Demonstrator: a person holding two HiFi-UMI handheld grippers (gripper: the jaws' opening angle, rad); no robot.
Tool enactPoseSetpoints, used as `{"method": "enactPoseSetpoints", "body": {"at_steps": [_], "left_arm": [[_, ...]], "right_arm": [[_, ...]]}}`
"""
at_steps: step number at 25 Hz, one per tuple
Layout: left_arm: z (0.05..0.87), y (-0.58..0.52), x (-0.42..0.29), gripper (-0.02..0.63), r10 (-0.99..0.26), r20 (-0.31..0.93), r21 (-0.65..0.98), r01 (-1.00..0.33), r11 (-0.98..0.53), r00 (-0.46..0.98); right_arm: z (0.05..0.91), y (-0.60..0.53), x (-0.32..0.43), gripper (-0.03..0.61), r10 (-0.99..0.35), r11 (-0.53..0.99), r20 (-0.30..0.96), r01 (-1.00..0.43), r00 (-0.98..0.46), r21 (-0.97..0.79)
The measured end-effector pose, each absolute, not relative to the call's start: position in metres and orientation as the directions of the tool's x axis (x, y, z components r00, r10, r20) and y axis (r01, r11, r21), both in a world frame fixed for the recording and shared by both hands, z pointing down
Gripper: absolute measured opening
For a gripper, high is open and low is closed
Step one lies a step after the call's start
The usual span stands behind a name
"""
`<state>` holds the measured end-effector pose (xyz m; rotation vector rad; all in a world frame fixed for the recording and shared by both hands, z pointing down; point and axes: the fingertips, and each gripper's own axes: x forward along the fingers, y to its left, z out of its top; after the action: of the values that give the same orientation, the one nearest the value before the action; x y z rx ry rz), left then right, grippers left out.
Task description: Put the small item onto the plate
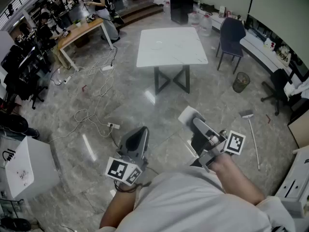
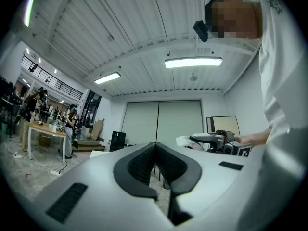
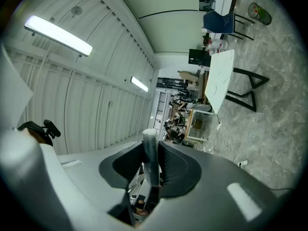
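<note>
I stand over a grey stone floor, holding both grippers at waist height. My right gripper (image 1: 190, 116) is shut on a small item, a slim grey stick with a pale top (image 3: 150, 158) that stands upright between the pads. In the right gripper view, that gripper (image 3: 150, 146) is turned on its side and aimed toward the white table (image 3: 219, 78). My left gripper (image 1: 137, 132) points forward with its pads (image 2: 139, 165) closed together and nothing between them. No plate shows in any view. The white table (image 1: 171, 46) stands a few steps ahead, its top bare.
A dark chair (image 1: 231, 35) stands right of the table, with a wire bin (image 1: 240, 81) and a broom (image 1: 251, 129) on the floor nearby. Cables (image 1: 91, 95) trail across the floor at left. A wooden desk (image 1: 79, 30) with people is at back left, and a white box (image 1: 26, 166) near left.
</note>
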<state>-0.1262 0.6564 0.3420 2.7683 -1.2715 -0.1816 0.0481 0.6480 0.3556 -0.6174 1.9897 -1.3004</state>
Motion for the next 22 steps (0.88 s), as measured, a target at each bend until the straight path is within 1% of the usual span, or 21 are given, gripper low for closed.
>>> {"method": "enactPoseSetpoints", "body": {"at_steps": [17, 22], "left_arm": [[0.356, 0.648, -0.144, 0.006, -0.762, -0.07, 0.164, -0.746, -0.645, 0.644], [0.36, 0.644, -0.143, 0.006, -0.768, -0.067, 0.174, -0.75, -0.638, 0.637]], "right_arm": [[0.364, 0.636, 0.027, 0.097, -0.696, 0.373, -0.254, -0.035, -0.672, -0.927], [0.367, 0.632, 0.033, 0.097, -0.696, 0.371, -0.241, -0.051, -0.676, -0.927]]}}
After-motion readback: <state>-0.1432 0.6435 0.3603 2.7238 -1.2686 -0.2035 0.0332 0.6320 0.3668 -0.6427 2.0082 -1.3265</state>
